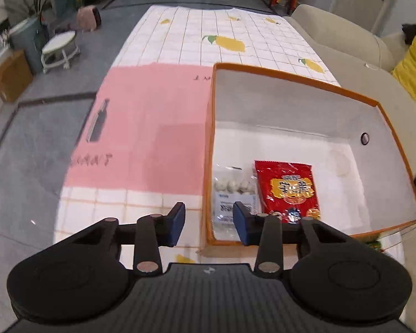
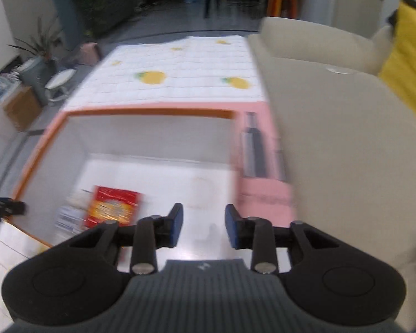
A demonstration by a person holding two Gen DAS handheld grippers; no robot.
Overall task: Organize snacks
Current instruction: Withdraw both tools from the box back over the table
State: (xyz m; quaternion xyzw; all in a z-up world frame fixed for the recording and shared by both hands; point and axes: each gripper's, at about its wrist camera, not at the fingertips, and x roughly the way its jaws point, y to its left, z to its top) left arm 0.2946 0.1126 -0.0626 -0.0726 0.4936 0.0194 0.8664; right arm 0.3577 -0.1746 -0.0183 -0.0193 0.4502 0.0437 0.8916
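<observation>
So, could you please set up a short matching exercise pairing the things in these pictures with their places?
Things:
1. red foil snack packet
2. clear bag of white round sweets
3. orange-rimmed white cardboard box
4. yellow cushion

Places:
A. on the sofa
B. on the pink sheet and checked cloth
C. against the box's left wall
D. just right of the clear bag

Pairs: 1-D, 2-C, 3-B, 4-A

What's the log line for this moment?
box: red pack, clear pack inside | left tool: empty | right tool: empty

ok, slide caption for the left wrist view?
Open left tongs above orange-rimmed box holding red snack packet and clear packet.
</observation>
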